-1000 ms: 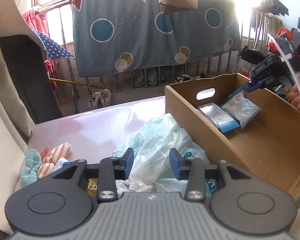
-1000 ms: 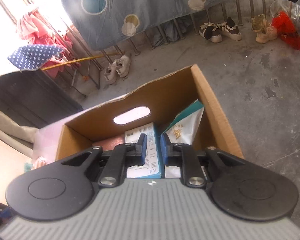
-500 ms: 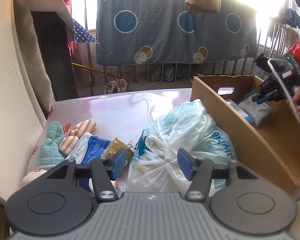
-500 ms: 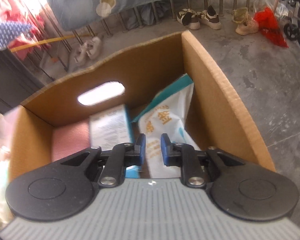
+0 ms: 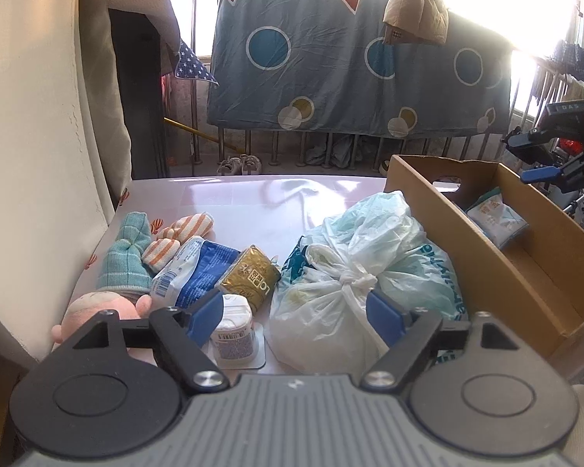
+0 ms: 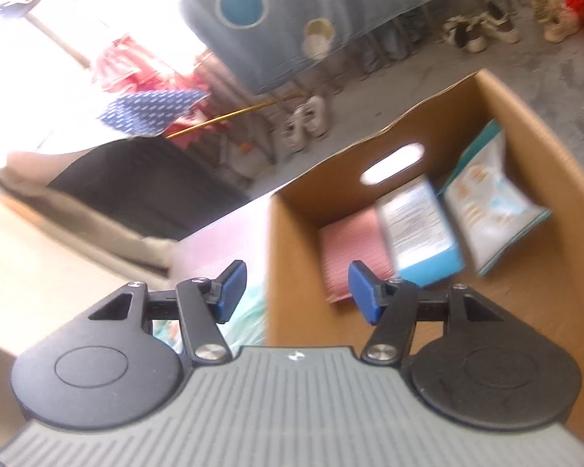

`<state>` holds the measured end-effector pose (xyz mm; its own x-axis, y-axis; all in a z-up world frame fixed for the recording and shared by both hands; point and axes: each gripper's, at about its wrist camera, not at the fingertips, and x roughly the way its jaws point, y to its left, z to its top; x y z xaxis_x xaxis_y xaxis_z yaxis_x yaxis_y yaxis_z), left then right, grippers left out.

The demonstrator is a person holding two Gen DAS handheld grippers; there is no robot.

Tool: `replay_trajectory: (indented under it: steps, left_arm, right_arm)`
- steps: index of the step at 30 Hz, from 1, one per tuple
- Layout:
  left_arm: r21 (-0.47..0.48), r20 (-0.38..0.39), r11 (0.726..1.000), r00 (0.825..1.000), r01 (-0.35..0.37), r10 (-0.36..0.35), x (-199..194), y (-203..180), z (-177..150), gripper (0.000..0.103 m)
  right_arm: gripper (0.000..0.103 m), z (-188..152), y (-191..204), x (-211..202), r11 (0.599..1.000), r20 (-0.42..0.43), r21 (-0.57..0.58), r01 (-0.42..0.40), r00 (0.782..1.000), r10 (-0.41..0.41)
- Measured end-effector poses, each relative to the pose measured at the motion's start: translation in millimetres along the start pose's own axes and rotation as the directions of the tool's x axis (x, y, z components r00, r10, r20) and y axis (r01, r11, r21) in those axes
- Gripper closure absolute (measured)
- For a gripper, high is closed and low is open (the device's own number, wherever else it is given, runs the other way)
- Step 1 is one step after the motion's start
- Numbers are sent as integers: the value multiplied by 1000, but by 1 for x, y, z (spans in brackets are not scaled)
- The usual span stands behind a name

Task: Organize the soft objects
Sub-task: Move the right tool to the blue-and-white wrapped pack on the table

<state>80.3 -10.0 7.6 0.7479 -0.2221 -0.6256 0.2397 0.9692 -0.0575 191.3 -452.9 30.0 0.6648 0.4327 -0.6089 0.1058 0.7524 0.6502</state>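
My left gripper [image 5: 298, 317] is open and empty, low over the pink table [image 5: 253, 202]. Its jaws stand either side of a knotted pale plastic bag [image 5: 354, 272]. To the left lie a small white bottle [image 5: 233, 330], a gold packet [image 5: 249, 274], a blue-and-white pouch [image 5: 194, 268], striped socks [image 5: 175, 237], a green checked cloth [image 5: 126, 257] and a pink plush doll [image 5: 97, 309]. My right gripper [image 6: 298, 292] is open and empty above the left wall of the cardboard box [image 6: 292, 257]. Inside lie a pink pack [image 6: 354, 249], a blue-edged pack [image 6: 416, 229] and a white-teal pouch [image 6: 486, 202].
The box [image 5: 467, 233] stands at the table's right edge, with my right gripper [image 5: 545, 155] over its far end. A cream wall [image 5: 39, 155] borders the table's left. A blue sheet [image 5: 350, 66] hangs on railings behind. Shoes [image 6: 307, 120] lie on the concrete floor.
My left gripper has drawn back and opened wider, showing more items on the left. My right gripper has opened and swung left, from over the box's contents to its left wall.
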Motion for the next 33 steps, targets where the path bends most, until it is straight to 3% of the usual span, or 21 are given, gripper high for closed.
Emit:
replay_trajectory:
  steps: [7,20,26,33]
  left_arm:
    - [-20,10,1000,1000,-4,4,-14,19,-16,19]
    - [-44,27,997,998,-58,59,-14,53,-29,19]
    - [-13,26,987,987,-161,162,5,63,-28,19]
    - [49,31,968,970,-244,243,48,71,-16,42]
  right_arm:
    - [38,-41,65,24,993,-113,-25,-116,987,112]
    - [35,-82,153,107,975,-304,-66,-212,935,183]
    - [34,-88,181,160,975,-359,-81,-208,918,166]
    - [34,-88,204,239,980,-430,-124,-154,899,87]
